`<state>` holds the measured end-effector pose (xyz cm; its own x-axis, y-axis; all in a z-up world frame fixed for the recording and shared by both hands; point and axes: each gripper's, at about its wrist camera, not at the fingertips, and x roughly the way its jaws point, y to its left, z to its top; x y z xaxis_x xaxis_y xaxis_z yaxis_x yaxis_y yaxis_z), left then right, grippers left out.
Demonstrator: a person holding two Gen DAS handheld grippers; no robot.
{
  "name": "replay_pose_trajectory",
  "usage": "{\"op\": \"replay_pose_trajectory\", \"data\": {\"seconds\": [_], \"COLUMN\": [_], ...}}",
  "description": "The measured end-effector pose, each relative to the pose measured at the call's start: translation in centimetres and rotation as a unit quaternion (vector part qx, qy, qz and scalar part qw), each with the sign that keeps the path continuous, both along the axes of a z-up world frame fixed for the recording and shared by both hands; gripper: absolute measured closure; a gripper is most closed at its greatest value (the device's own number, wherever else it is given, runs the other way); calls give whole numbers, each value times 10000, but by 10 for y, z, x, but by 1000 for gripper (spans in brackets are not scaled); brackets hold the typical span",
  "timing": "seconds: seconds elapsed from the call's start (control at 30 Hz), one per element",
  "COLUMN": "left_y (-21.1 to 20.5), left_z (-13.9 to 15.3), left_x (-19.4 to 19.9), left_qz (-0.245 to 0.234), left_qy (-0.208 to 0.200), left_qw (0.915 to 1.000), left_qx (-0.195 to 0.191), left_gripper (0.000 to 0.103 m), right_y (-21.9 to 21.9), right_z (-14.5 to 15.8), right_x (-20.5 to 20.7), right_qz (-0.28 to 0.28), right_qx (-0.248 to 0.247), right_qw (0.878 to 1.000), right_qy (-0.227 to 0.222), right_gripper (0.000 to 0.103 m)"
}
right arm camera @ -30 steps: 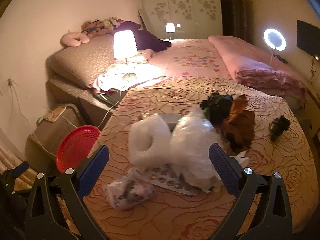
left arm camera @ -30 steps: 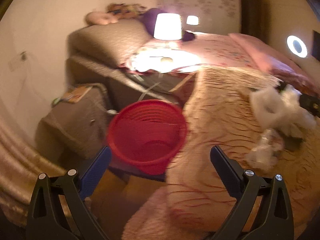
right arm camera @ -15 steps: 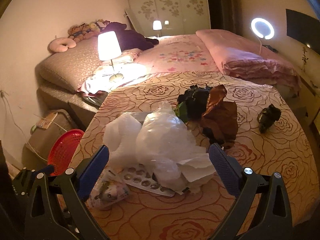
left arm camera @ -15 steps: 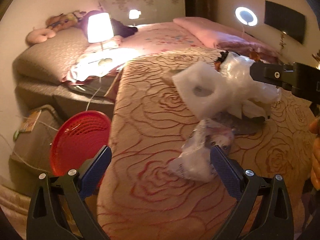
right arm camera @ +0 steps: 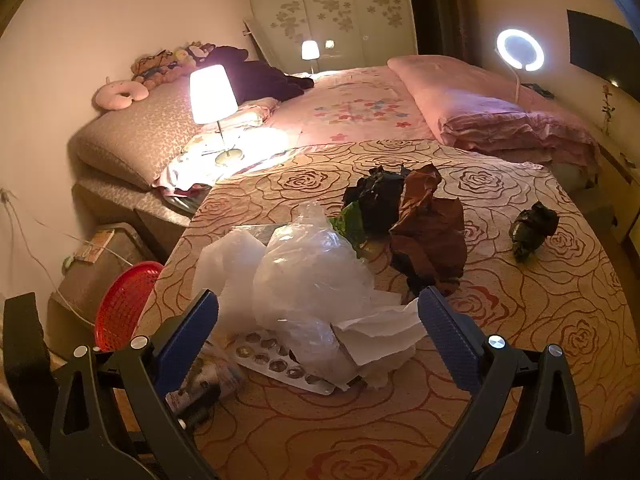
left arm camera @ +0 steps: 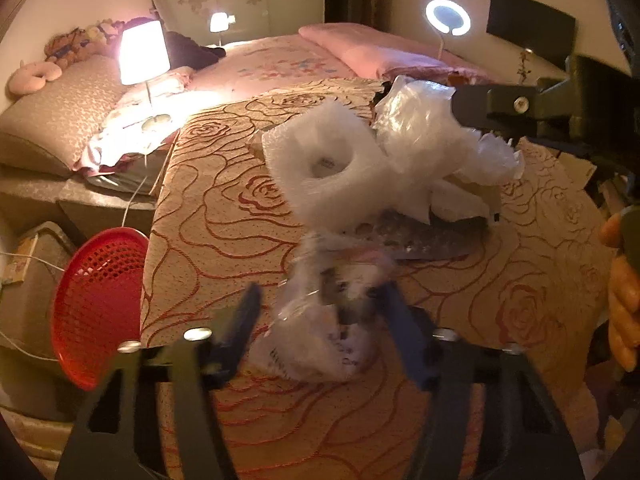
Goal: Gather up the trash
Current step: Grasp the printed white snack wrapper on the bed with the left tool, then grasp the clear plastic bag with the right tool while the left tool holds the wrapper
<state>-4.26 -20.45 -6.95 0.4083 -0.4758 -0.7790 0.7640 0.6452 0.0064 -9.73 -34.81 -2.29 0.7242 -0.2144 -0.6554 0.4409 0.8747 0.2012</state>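
Left tool [left arm camera: 322, 292], jaws just closing and now half spread, straddling a small bag [left arm camera: 316, 340]; blurred, but seemingly not yet pinched on both sides. Right tool [right arm camera: 318, 294] spread wide above a clear-plastic heap [right arm camera: 316, 276], gripping nothing. Other trash on the bed [left arm camera: 224, 216]: foam ring [left arm camera: 320, 168], blister tray [right arm camera: 276, 360] just beside the bag, dark wrappers [right arm camera: 424, 232]. Red basket [left arm camera: 100, 304] off the bed's left edge.

Risks, as judged: thin slick film caught only by a fold, liable to slip out or tear on the way to the basket; soft cover liable to be nipped if closed too low; tray perhaps dragged along.

Rose-patterned cover, wrinkle-free. Dim, warm bedroom: lit lamp [right arm camera: 212, 94] by the headboard, ring light [right arm camera: 520, 50] at far right, flowered wardrobe [right arm camera: 332, 20] behind.
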Motion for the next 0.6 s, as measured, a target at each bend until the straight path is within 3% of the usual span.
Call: {"op": "replay_pose_trajectory", "data": {"seconds": [0.07,0.1,0.13,0.4,0.6], "left_y": [2,2,3,33,60], "left_z": [2,2,3,16,33], "left_x": [-2,-1,0,5,12], "left_qz": [21,26,39,326,786], "left_qy": [-42,-39,-24,51,-231], "left_qw": [10000,10000,9999,9983,9947], "left_qx": [-36,-69,-93,-489,-614], "left_gripper": [58,68,71,71,71], "right_y": [2,4,5,8,17], "right_z": [0,1,1,-1,-3], "right_x": [0,1,1,5,17], "right_qz": [48,73,98,107,233], "right_qx": [-32,-45,-63,-162,-381], "right_qw": [10000,10000,9999,9998,9989], "right_qy": [9,14,16,92,158], "right_gripper": [6,6,6,6,8]}}
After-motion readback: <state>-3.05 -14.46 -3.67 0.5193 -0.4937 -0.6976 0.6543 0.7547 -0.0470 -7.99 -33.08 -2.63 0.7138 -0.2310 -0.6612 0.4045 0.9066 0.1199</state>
